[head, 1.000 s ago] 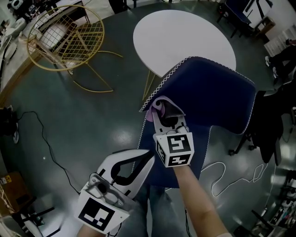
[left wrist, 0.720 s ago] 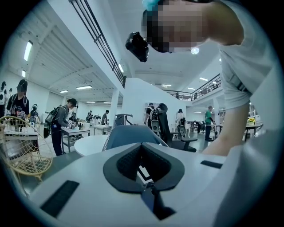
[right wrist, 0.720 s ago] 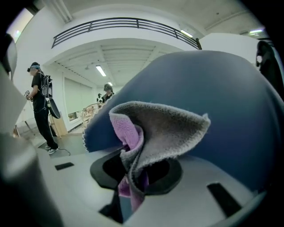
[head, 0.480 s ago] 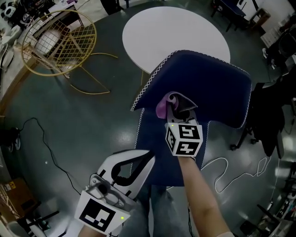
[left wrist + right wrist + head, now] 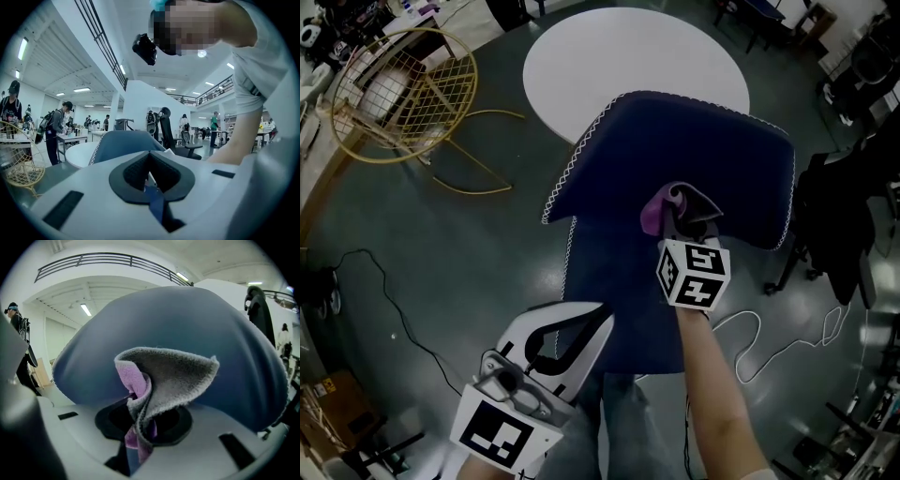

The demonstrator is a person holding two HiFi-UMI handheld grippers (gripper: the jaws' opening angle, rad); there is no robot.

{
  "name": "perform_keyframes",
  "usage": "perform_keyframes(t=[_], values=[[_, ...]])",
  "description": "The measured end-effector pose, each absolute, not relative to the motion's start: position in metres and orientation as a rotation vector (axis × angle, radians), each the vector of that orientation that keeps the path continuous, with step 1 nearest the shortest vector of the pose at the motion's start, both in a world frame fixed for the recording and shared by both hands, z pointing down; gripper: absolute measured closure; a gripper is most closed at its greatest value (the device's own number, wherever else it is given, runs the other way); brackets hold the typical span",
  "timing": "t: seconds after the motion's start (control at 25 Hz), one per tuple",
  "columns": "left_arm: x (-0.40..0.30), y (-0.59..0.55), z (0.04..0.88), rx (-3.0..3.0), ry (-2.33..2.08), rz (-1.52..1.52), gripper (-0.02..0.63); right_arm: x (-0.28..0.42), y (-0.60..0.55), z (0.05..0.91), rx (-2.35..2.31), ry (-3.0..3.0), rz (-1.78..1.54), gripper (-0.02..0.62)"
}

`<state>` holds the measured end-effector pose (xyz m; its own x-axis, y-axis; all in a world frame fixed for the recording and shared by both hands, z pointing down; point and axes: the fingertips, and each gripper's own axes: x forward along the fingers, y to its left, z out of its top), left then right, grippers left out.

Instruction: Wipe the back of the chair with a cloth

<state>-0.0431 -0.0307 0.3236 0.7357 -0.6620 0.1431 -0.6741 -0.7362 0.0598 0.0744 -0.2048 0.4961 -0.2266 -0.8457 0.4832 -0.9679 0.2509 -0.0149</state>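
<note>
The dark blue chair back [image 5: 675, 155] with white edge stitching stands in the middle of the head view, and it fills the right gripper view [image 5: 178, 338]. My right gripper [image 5: 682, 217] is shut on a folded grey and purple cloth [image 5: 673, 203], [image 5: 159, 385], which is pressed against the chair back near its lower right. My left gripper [image 5: 572, 323] hangs low at the left, away from the chair, jaws shut with nothing between them; in its own view [image 5: 150, 180] the chair back [image 5: 124, 143] shows beyond.
A round white table [image 5: 633, 61] stands behind the chair. A gold wire chair [image 5: 403, 94] sits at the far left. Cables lie on the grey floor [image 5: 450, 244] at left and right. A black office chair [image 5: 834, 225] stands at the right edge.
My right gripper has carried the cloth to the right across the chair back, from its left edge towards its lower right. The left gripper has held still.
</note>
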Motion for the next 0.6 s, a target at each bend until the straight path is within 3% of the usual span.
perform_keyframes(t=[0.6], values=[[0.010,-0.036,0.322,2.878,-0.962,0.184,0.594,0.177,-0.198,0.491,1.841,-2.016,0.489,0.503]])
